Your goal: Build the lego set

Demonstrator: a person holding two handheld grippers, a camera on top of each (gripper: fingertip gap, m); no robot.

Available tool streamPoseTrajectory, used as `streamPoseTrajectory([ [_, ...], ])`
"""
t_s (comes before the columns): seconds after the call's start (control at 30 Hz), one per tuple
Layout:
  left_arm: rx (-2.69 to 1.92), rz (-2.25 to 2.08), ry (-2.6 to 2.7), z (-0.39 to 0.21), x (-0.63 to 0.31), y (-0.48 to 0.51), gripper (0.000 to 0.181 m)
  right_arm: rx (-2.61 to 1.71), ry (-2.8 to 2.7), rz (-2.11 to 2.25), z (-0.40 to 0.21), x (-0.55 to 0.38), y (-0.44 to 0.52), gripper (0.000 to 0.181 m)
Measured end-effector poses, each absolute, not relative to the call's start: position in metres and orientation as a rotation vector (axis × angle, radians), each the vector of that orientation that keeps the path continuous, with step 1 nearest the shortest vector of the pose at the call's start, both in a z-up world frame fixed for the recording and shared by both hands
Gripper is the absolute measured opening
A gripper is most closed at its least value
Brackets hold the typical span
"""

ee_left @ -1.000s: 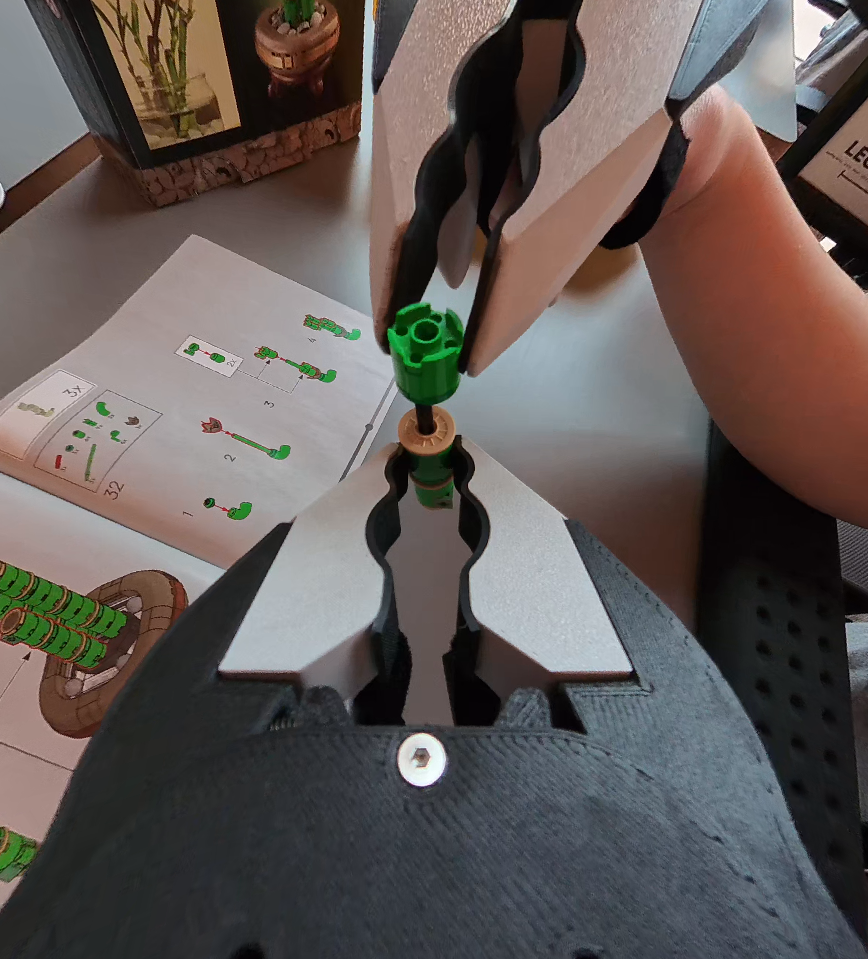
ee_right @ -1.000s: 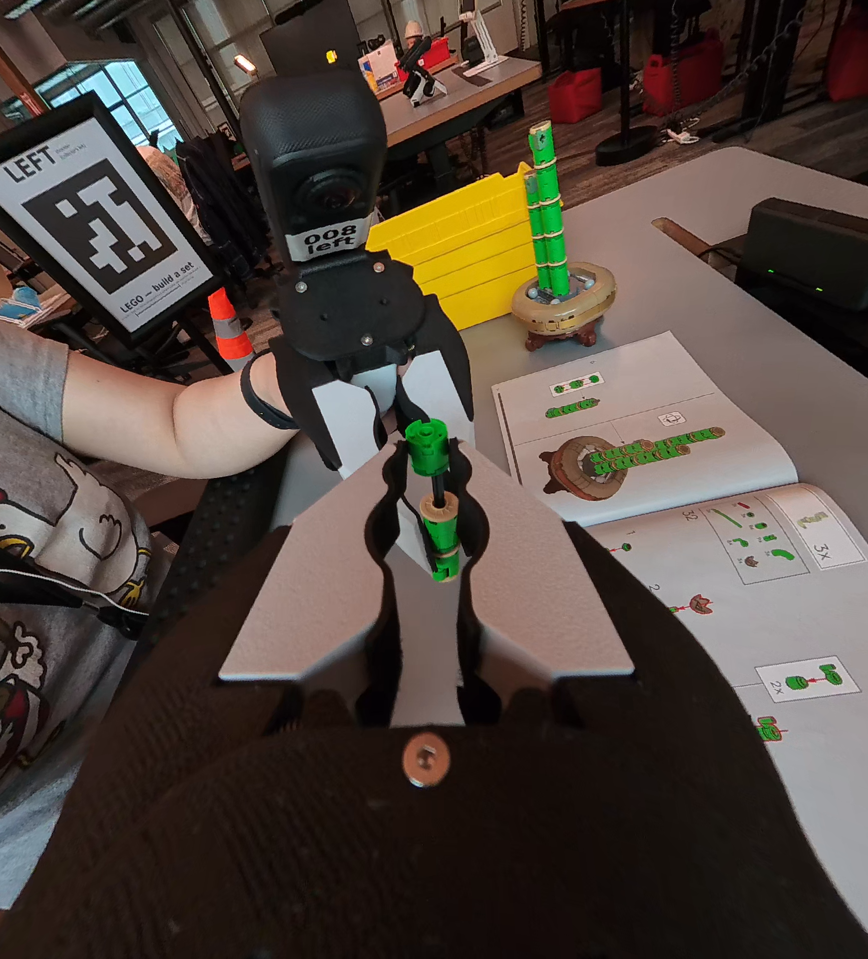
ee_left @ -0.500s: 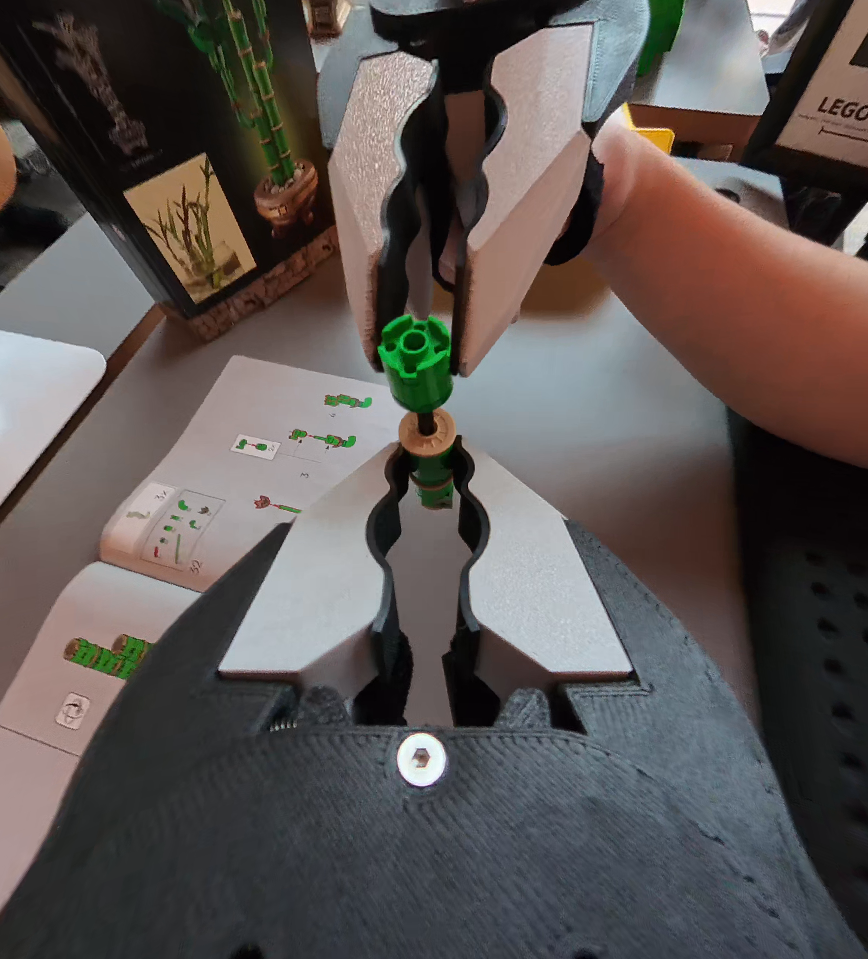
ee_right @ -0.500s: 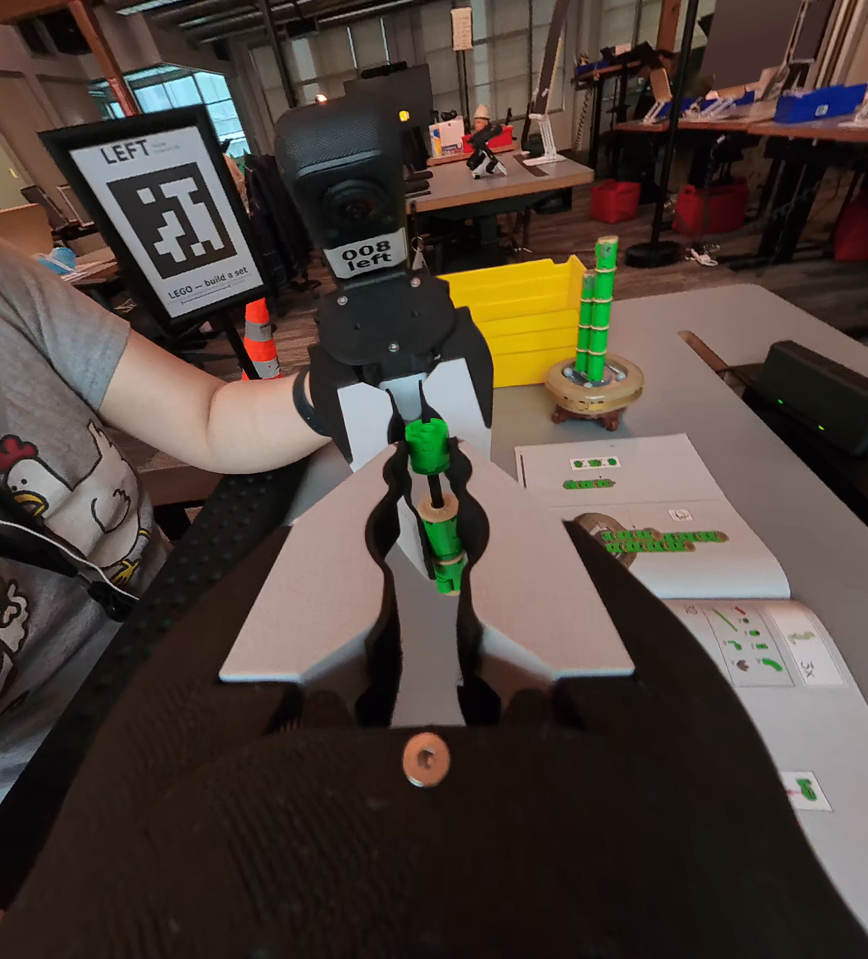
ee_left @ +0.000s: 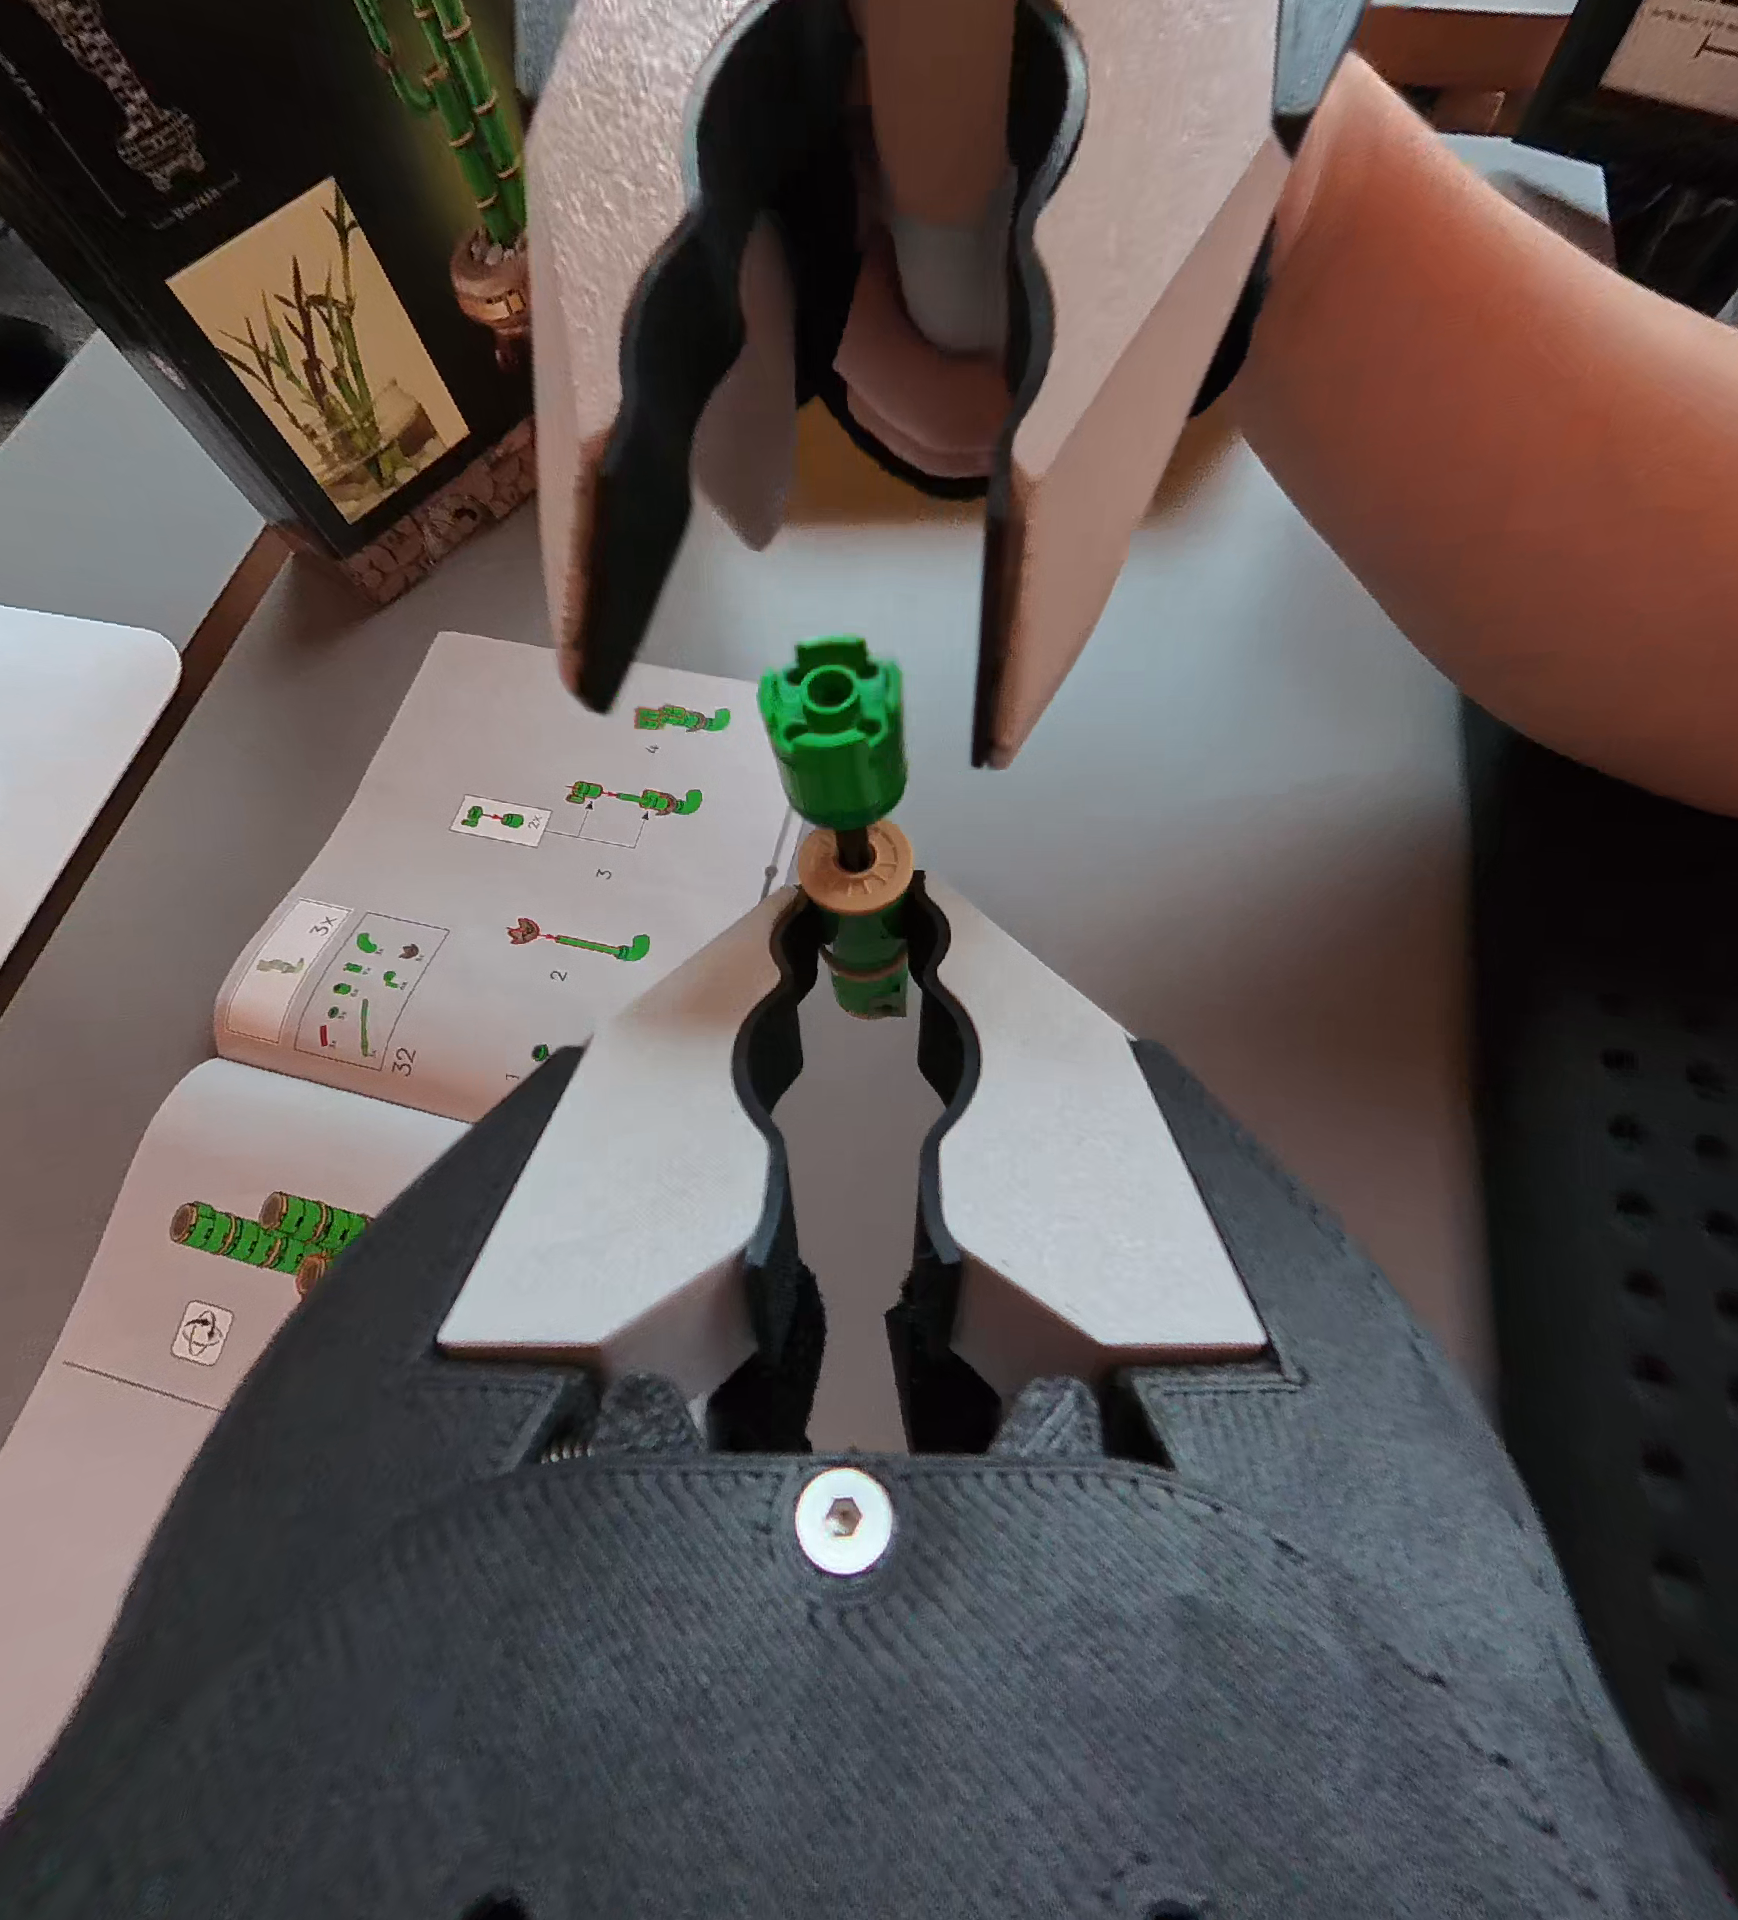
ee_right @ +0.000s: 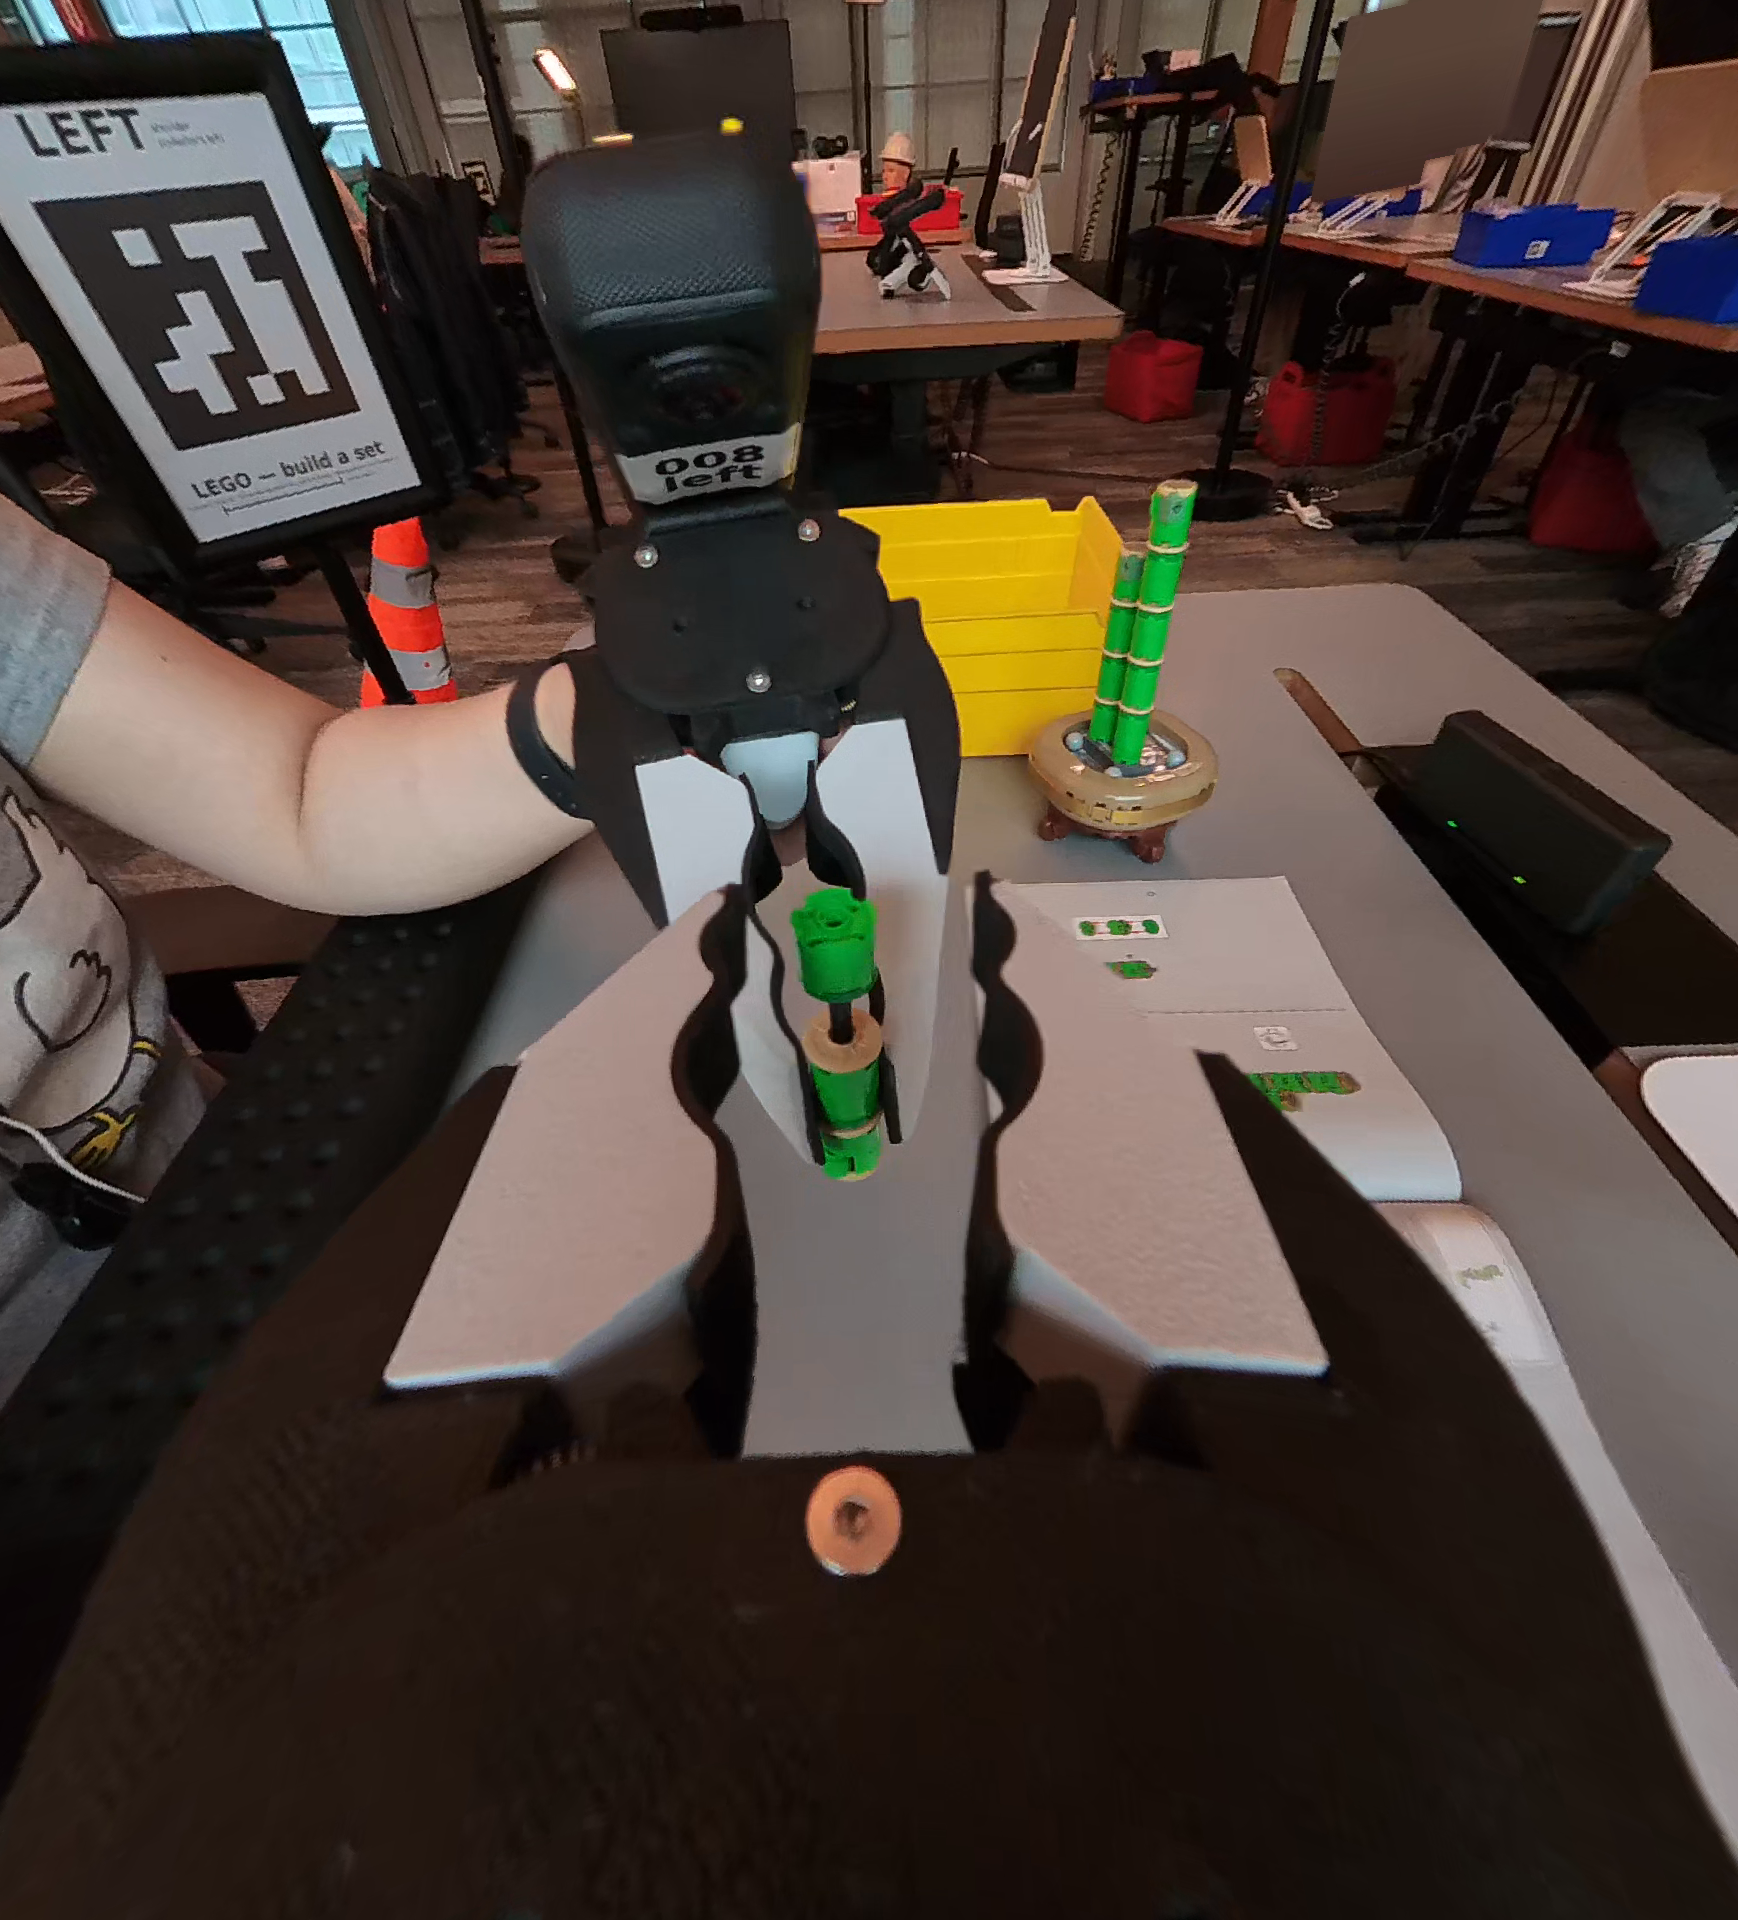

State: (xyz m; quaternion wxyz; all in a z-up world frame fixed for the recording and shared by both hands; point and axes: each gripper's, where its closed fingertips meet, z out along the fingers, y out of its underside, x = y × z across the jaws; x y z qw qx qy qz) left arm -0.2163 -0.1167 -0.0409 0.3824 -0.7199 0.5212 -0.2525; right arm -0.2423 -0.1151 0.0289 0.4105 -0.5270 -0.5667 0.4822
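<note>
The right tool (ee_right: 849,904) has just opened and let go of the green round brick (ee_left: 832,732), which sits on the axle above the tan ring (ee_left: 856,869). It needs pressing down. The left tool (ee_left: 860,914) stays clenched on the stem (ee_left: 865,961). The sign (ee_right: 184,301) behind the stem bears writing.

Print is borne by the sign (ee_right: 169,301), the camera's label (ee_right: 709,470), the booklet (ee_left: 491,894) beside it, and the box (ee_left: 221,260).

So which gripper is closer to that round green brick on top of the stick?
Right gripper: its open fingers flank the green brick. Left gripper grips the stalk lower down.
</note>
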Motion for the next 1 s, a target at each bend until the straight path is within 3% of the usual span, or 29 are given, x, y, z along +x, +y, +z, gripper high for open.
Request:
streamPoseTrajectory([
  [0.1,-1.853,-0.686,1.313,-0.037,-0.223,-0.117,0.016,-1.267,-1.353,1.125,0.044,-0.241,-0.107,0.071],
  [0.33,-1.921,-0.805,1.272,-0.017,-0.258,-0.124,0.015,-0.977,-1.488,0.531,0.055,-0.270,-0.126,0.111],
  [0.43,-1.955,-0.838,1.275,-0.010,-0.274,-0.133,0.015,-0.894,-1.613,0.241,0.037,-0.294,-0.134,0.120],
  [0.7,-2.052,-0.910,1.223,-0.005,-0.287,-0.142,0.015,-0.743,-1.671,-0.118,0.012,-0.331,-0.134,0.120],
  [1.0,-2.123,-0.985,1.129,-0.008,-0.287,-0.137,0.015,-0.759,-1.650,-0.264,0.006,-0.329,-0.115,0.101],
])
